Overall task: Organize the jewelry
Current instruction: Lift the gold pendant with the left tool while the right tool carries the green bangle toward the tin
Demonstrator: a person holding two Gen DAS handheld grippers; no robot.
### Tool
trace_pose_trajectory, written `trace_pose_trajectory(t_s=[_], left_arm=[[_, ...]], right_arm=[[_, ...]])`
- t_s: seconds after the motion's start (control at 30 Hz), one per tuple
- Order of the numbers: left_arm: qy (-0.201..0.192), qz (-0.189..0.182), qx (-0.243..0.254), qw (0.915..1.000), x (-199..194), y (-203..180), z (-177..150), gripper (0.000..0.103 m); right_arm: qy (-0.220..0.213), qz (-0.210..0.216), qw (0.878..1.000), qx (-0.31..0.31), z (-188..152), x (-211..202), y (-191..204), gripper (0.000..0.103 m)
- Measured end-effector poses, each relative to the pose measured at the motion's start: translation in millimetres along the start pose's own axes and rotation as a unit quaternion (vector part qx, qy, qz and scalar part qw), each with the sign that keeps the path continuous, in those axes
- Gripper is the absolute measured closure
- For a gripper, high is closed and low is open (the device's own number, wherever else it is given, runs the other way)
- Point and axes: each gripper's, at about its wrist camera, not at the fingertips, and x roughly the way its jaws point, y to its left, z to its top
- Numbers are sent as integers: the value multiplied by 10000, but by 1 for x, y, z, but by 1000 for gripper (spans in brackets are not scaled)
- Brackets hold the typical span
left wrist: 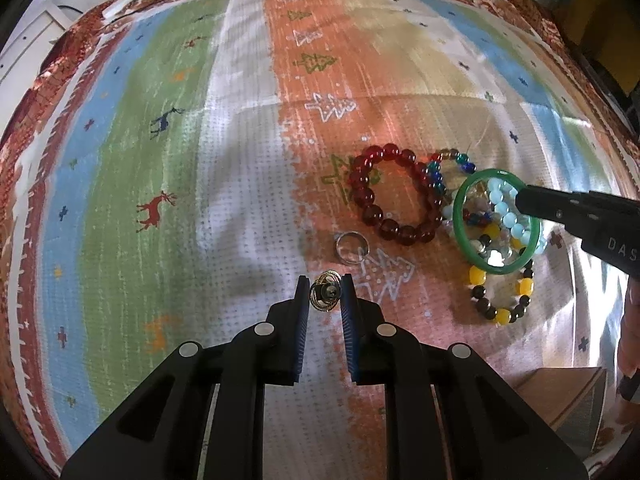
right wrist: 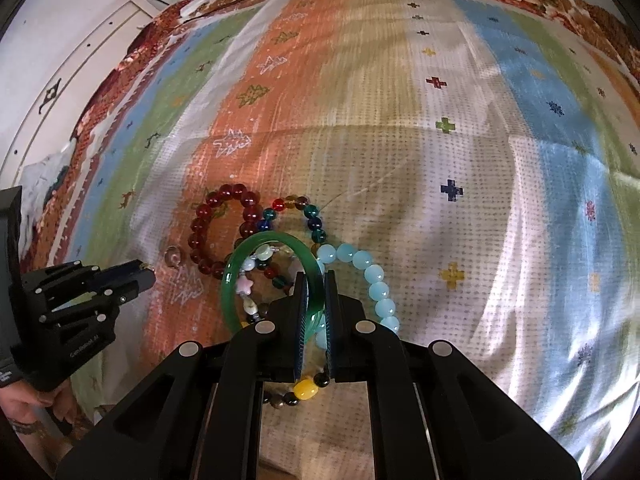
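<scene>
Green glossy bangle [right wrist: 276,240] tilted over beaded bracelets [right wrist: 360,264], pinched in right gripper [right wrist: 316,280].

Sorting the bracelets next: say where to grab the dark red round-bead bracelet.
Grip the dark red glass-bead bracelet at its left arc, from above, one finger inside the loop. It lies flat on the striped cloth, and that side is clear; its right side touches the multicoloured bead bracelet.

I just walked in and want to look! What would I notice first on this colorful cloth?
You would first notice the shiny green bangle, pinched by the right gripper above a heap of bead bracelets. Next to it on the orange stripe lies a big red bead bracelet. Nearer the left wrist camera, the left gripper squeezes a tiny gold ring, and a plain silver ring lies just beyond it.
</scene>
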Motion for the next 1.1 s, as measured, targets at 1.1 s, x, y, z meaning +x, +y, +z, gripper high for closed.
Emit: trace_pose_trajectory(t_s=[1.1], left_arm=[[-863,-131,-223,9959,-75,-20,-27,88]], right_arm=[[-900,-207,9942,-559,-49,-93,43,93]])
